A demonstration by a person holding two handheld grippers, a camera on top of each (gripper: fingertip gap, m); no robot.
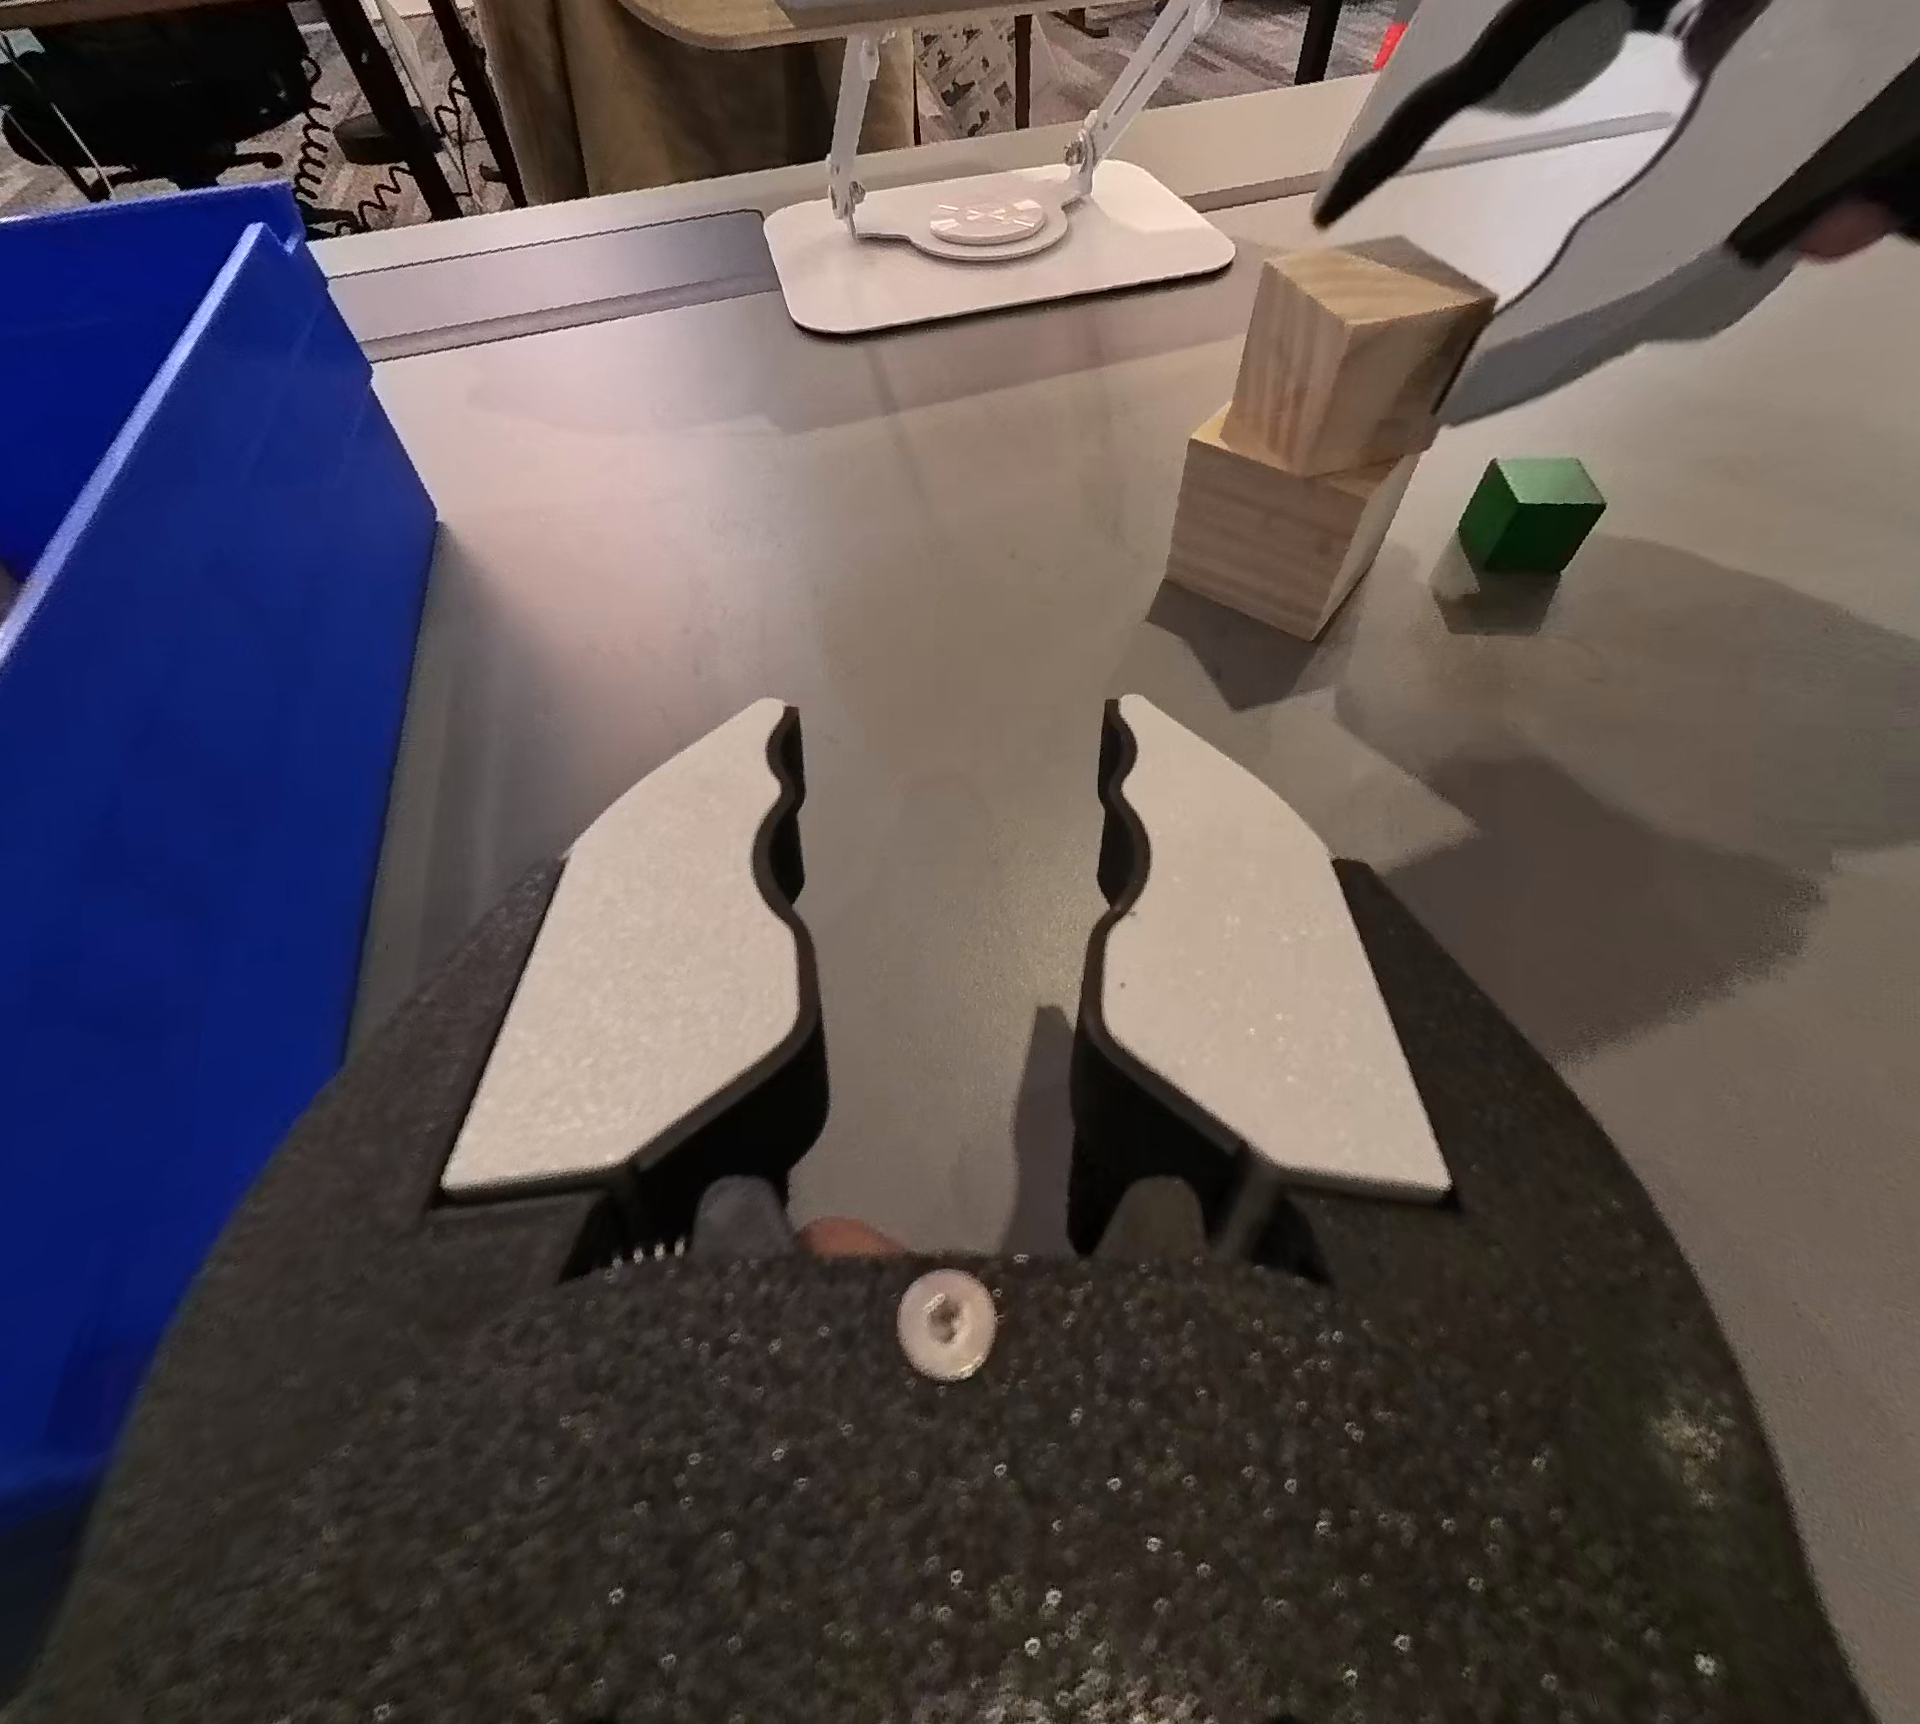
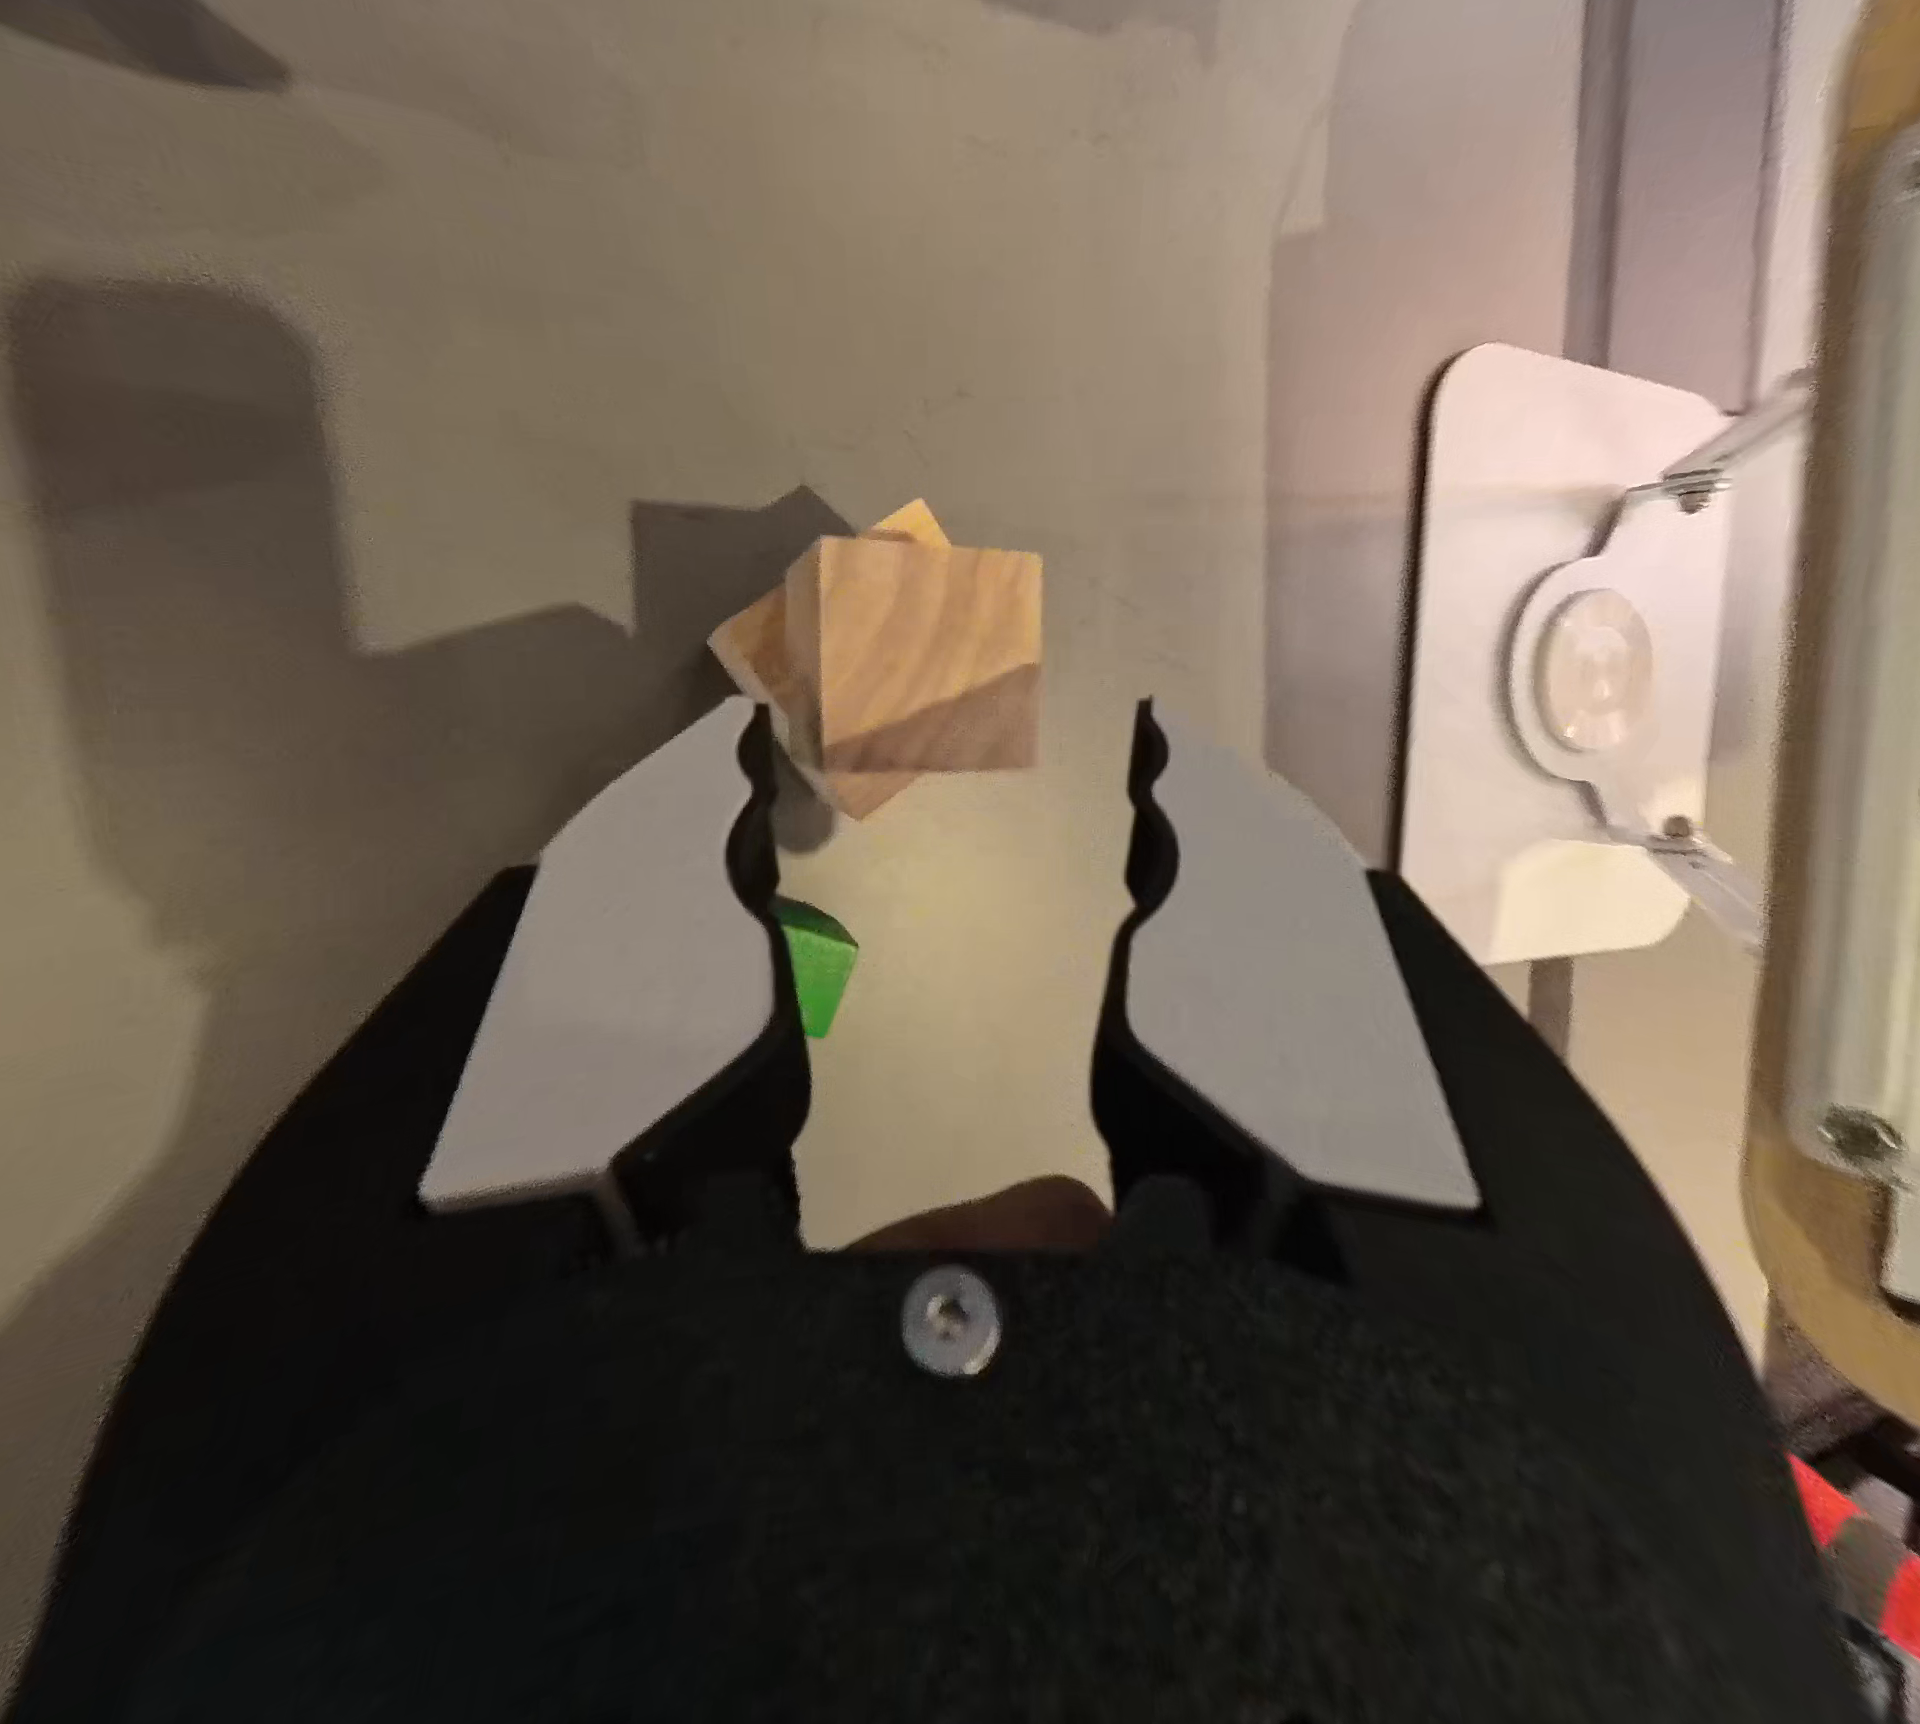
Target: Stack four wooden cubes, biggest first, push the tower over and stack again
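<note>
Two plain wooden cubes are stacked on the grey table. The larger cube (image 1: 1262,536) is below and the smaller cube (image 1: 1340,355) sits turned on top of it. A small green cube (image 1: 1527,516) lies on the table just right of the stack. My right gripper (image 1: 1382,303) hovers open above and to the right of the stack, empty. From above in the right wrist view, the top cube (image 2: 914,666) covers most of the lower cube (image 2: 748,640), just ahead of the open right gripper (image 2: 951,718). The green cube (image 2: 821,968) shows partly behind the left finger. My left gripper (image 1: 951,729) is open and empty over bare table.
A blue bin (image 1: 187,635) stands at the left, close to my left gripper. A white stand base (image 1: 997,246) holding a wooden board with a clip sits at the table's back edge; it also shows in the right wrist view (image 2: 1558,656). From the right gripper's tips to the larger cube (image 1: 1262,536) is close to 5 centimetres.
</note>
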